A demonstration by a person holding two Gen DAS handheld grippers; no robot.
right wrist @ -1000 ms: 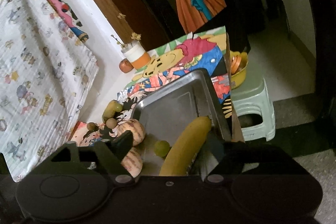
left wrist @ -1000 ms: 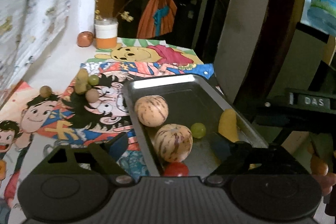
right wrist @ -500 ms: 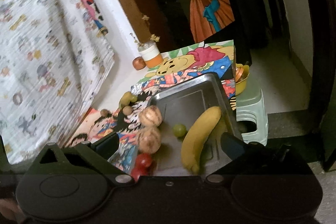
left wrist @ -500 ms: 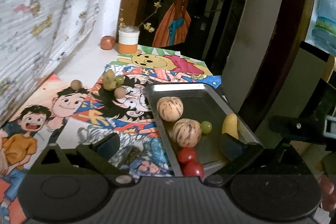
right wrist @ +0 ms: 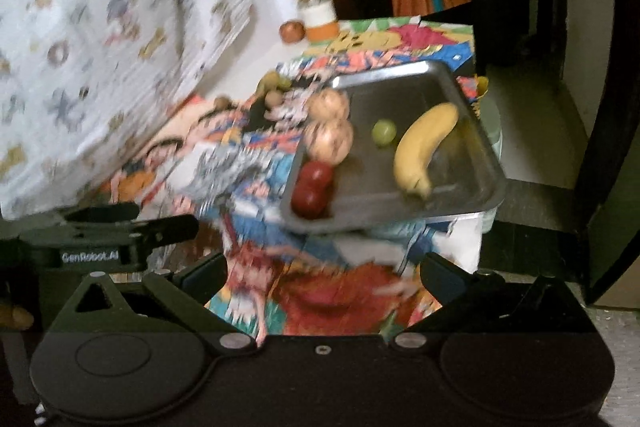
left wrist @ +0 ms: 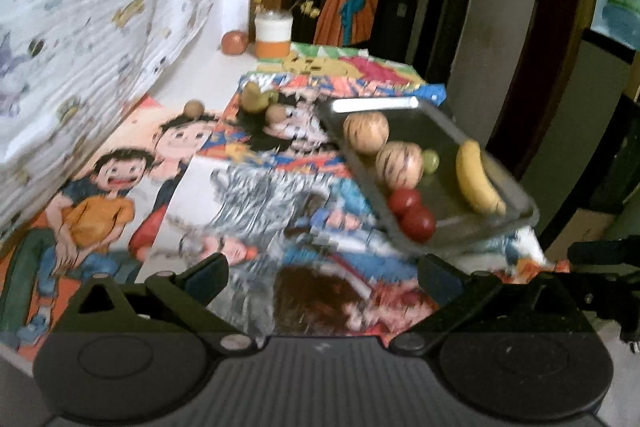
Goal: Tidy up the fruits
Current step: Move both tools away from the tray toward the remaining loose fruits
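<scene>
A metal tray [left wrist: 516,217] [right wrist: 486,163] sits at the right edge of a cartoon-print tablecloth. It holds a banana [left wrist: 476,179] [right wrist: 424,143], two striped melons [left wrist: 366,131] [right wrist: 330,141], a green grape [left wrist: 431,159] [right wrist: 384,131] and two red tomatoes [left wrist: 416,221] [right wrist: 312,187]. Small brown and green fruits [left wrist: 256,99] [right wrist: 274,89] lie on the cloth left of the tray. My left gripper [left wrist: 322,273] and right gripper [right wrist: 322,273] are both open and empty, held back from the tray over the cloth.
A white and orange cup with twigs [left wrist: 273,37] and a reddish fruit [left wrist: 234,42] stand at the far wall. A patterned cloth [left wrist: 80,27] hangs on the left. The table drops off right of the tray, with a stool [right wrist: 494,131] below.
Both grippers have pulled back and up from the tray. The banana, near the right gripper's fingers before, now lies free in the tray. Both views are motion-blurred.
</scene>
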